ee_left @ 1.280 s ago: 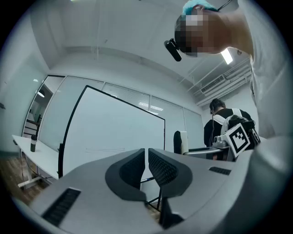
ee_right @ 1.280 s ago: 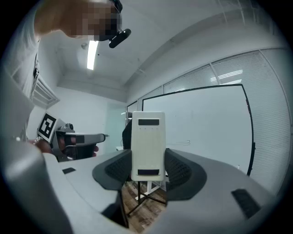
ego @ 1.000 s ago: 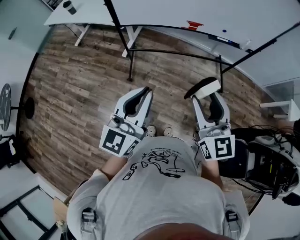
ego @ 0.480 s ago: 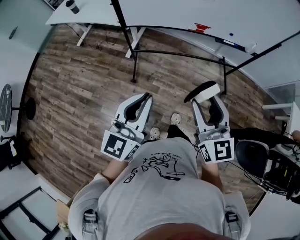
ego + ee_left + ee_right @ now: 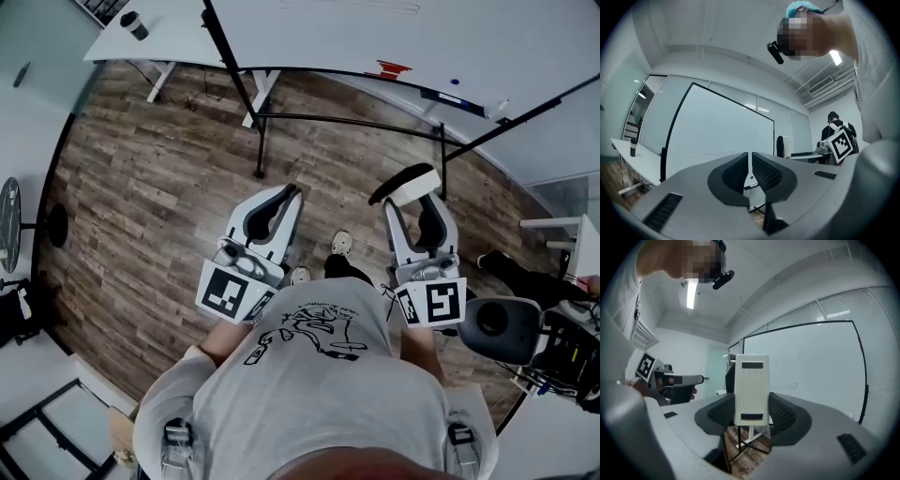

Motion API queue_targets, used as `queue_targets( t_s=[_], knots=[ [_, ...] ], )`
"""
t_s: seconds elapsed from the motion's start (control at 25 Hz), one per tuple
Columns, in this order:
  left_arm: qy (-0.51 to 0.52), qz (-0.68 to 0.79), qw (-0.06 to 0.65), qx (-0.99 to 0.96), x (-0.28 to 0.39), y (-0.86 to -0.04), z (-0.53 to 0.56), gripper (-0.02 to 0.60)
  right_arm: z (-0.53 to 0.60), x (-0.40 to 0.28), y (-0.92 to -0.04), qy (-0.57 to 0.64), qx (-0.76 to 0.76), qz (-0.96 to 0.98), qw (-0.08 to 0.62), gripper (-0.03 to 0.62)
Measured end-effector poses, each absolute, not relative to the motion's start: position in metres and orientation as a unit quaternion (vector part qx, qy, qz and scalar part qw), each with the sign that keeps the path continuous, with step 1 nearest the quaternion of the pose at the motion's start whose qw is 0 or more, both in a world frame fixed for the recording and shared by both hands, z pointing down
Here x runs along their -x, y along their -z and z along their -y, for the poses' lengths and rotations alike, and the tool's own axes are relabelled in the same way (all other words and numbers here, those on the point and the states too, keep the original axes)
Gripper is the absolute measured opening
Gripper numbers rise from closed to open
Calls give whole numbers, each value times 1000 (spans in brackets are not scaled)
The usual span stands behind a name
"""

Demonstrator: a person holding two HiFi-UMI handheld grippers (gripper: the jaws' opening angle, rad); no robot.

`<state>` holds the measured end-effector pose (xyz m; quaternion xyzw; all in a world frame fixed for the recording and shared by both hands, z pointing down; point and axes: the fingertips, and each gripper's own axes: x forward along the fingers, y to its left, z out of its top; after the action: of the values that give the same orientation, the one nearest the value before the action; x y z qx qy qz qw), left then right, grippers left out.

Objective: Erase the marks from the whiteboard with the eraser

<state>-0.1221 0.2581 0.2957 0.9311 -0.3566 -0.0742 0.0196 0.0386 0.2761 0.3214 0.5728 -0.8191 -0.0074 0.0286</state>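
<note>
Nothing legible in sight

I am finding no readable words or numbers: only black-and-white square markers are showing on the cubes of my left gripper and right gripper, just ahead of my shirt, whose drawing is carrying no lettering I can make out; the eraser is looking unprinted.

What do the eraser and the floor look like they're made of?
Eraser: looks like matte cream plastic, with crisp moulded edges; dark backing, possibly felt. Floor: wood-grain planks with visible seams; wood or laminate, can't tell.
</note>
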Motion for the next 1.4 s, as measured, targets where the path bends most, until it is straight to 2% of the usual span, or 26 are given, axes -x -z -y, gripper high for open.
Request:
queue_targets(
  t_s=[0.92,1.4],
  knots=[
    [64,363,16,-929,-35,-287,-158,40,-179,-188,-314,19,-560,828,25,232],
    [46,374,33,-926,-67,-305,-132,40,-150,-221,-334,7,-555,831,40,232]
  ],
)
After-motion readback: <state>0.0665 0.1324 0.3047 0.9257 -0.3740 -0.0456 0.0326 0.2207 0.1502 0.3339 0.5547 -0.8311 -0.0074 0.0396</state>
